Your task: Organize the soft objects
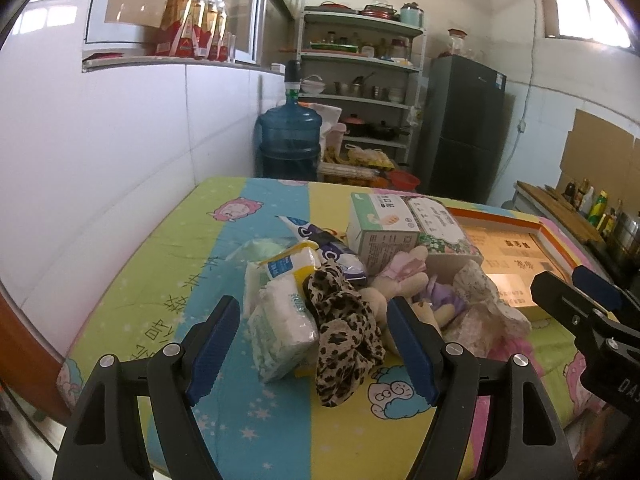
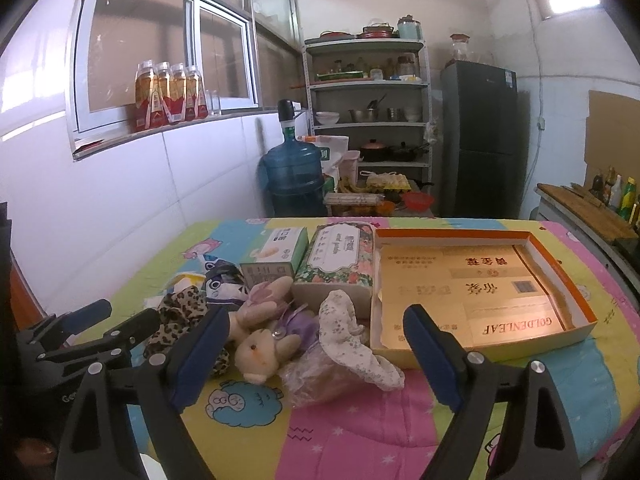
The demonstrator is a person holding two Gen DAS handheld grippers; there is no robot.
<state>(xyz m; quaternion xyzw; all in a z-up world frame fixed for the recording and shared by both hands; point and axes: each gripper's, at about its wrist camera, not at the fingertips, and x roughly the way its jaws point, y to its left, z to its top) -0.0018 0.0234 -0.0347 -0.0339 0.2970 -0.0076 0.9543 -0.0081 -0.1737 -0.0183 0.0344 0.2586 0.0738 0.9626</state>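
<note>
the table [image 2: 360,432] wore a bright cartoon cloth, and everything sat on top of it. the biggest thing was the orange box [image 2: 480,292] on the right side. it lay open, and only flat printed cardboard showed inside it. no soft thing was in it that the pictures showed, so the job looked like it had barely begun.

to the left of the orange box stood the flowery box [image 2: 340,256] and the green box [image 2: 280,252], both at the far side of the pile.

the soft things lay in a heap near the middle. the leopard scarf [image 1: 344,328] was bunched up at the near edge of the heap. the tissue pack [image 1: 280,332] lay just left of it, touching it. the bunny toy [image 2: 264,332] lay to the right of the scarf, with its face toward the near side. the flowered cloth [image 2: 352,340] lay right of the bunny, just beside the orange box. a blue and white packet [image 1: 320,248] poked out at the far side of the heap.

the left gripper [image 1: 316,348] hung in front of the scarf and the tissue pack with its fingers spread wide, and it held nothing. the right gripper [image 2: 316,356] was spread wide too, in front of the bunny and the flowered cloth, and it was empty.

all the soft things looked like they were left to sort.
</note>
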